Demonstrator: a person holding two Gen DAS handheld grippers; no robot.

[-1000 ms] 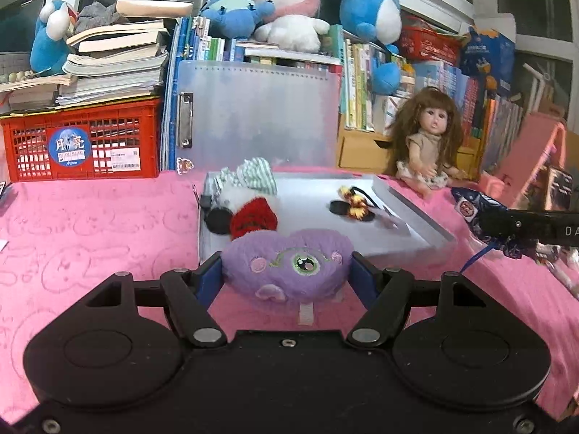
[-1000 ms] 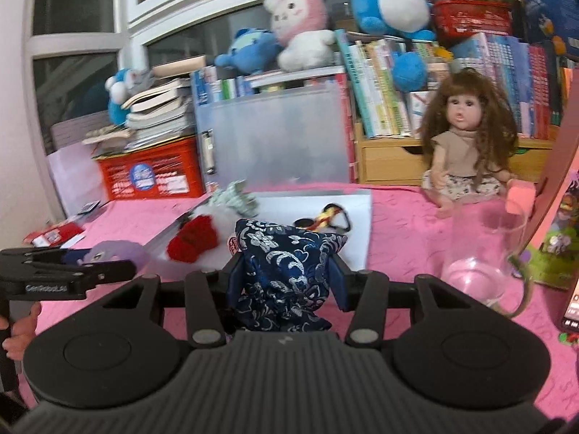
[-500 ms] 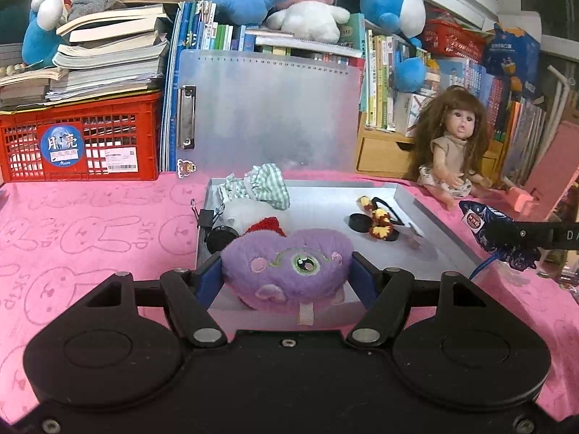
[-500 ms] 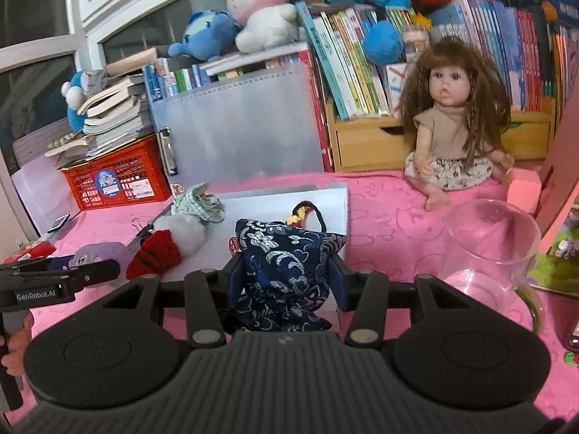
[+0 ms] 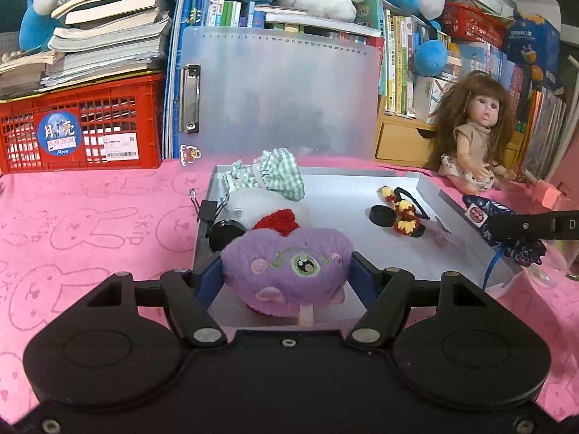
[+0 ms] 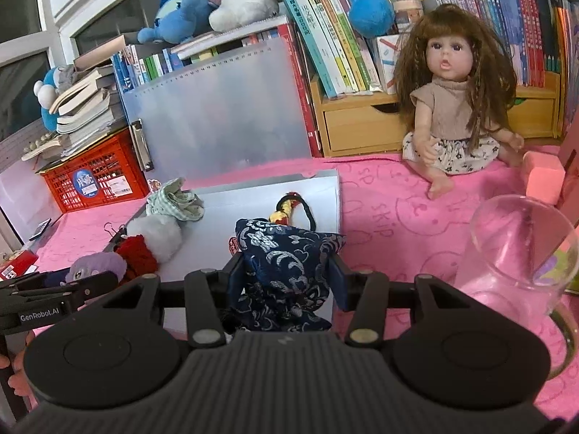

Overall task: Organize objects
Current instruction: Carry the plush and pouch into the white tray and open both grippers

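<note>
Far left, a red crate (image 5: 81, 123) sits on the pink surface (image 5: 90, 224) with books stacked on top. Next to it a frosted clipboard (image 5: 282, 97) stands upright against the row of books.

In front of the clipboard lies the grey tray (image 5: 466, 217). At its left edge you have a black binder clip (image 5: 210, 209), a green checked cloth (image 5: 267, 177), a white fluffy toy (image 5: 260, 204) with a red knitted piece (image 5: 277, 218) — all bunched together. Toward the tray's right side lies a hair tie (image 5: 401, 213) with red and yellow pompoms.

Your left claw (image 5: 287, 275) is clamped on a purple plush toy (image 5: 286, 267), both blue pads pressed into its sides. The plush hangs over the tray's near left corner, just in front of the red knitted piece; whether it touches the tray floor cannot be told.

Your right claw (image 6: 286, 282) grips a dark blue patterned pouch (image 6: 286, 260), pads pinching it on both sides. The pouch sits over the tray's near right edge, close to the hair tie — in the left wrist view its tip and a blue cord overlap the tray's right rim.

Right of the tray, a clear glass pitcher (image 6: 521, 246) stands on the surface. Behind it a doll (image 6: 456, 108) with long brown hair sits against a wooden drawer unit (image 6: 362, 126), a pink block (image 6: 544, 177) beside it.
</note>
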